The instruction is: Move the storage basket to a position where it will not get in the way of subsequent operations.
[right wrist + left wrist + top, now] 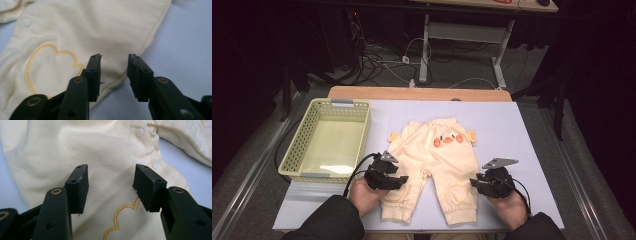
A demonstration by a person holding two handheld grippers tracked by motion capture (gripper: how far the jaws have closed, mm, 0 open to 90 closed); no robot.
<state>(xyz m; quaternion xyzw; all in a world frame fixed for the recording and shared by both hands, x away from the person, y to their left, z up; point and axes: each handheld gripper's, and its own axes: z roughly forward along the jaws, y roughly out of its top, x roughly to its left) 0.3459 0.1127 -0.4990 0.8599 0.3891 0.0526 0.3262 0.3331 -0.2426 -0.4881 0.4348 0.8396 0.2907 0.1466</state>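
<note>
pale lavender sheeting covers the table (522, 130), with a strip of bare wood showing along its far edge. cream baby trousers (432, 165) lie flat near the middle of the sheet, waistband away from the person, legs pointing toward them; an orange-and-white duck face is stitched on the seat and a small yellow flap sticks out at each hip. just to the left of the garment stands a light green perforated basket (312, 131), close to the sheet's left edge.

the left gripper (387, 176) sits over the lower part of the person's left-hand trouser leg, its fingers (78, 187) well apart with nothing between them, cloth and a gold embroidered outline lying beneath. the right gripper (492, 184) is at the outer edge of the other leg, near the hem; its fingers (93, 75) are parted to a moderate gap and hold nothing, one above the fabric edge, the other above bare sheet.

beyond the table the room is dark: grey floor, a tangle of white and black cables (382, 60), and the white legs of a second desk (427, 45) at the back. metal rails run along the floor on both sides.
</note>
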